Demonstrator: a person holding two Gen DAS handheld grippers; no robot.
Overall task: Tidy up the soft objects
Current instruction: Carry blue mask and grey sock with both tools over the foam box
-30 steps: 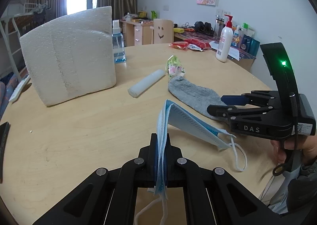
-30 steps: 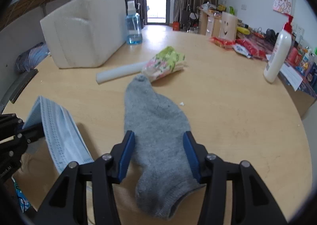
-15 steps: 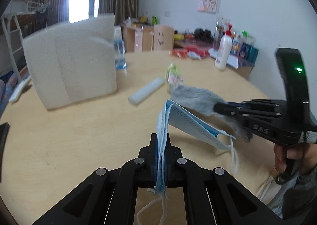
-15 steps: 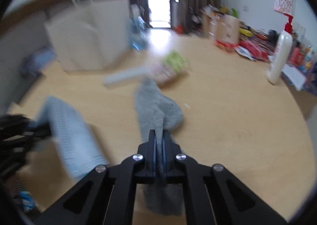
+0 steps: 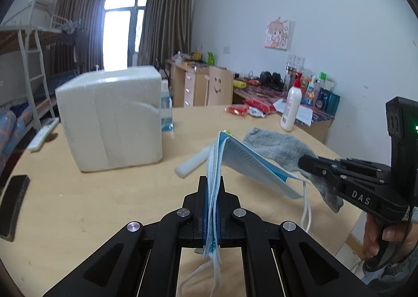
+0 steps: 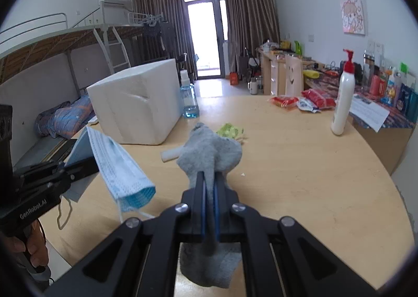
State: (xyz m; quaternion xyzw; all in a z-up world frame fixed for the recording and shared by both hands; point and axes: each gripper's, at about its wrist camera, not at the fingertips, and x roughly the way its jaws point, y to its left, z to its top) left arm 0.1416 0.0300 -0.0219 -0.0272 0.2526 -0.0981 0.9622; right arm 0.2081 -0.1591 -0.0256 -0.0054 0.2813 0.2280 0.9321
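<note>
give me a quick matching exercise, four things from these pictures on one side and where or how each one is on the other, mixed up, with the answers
Things:
1. blue face mask
2. grey sock
3. white foam box
4. white pump bottle

States:
A. standing upright near the table's far right edge
B. pinched in the right gripper, lifted off the table
C. resting on the table, beside a clear bottle of blue liquid
D. pinched in the left gripper, ear loops dangling

Pairs: 1-D, 2-B, 3-C, 4-A
</note>
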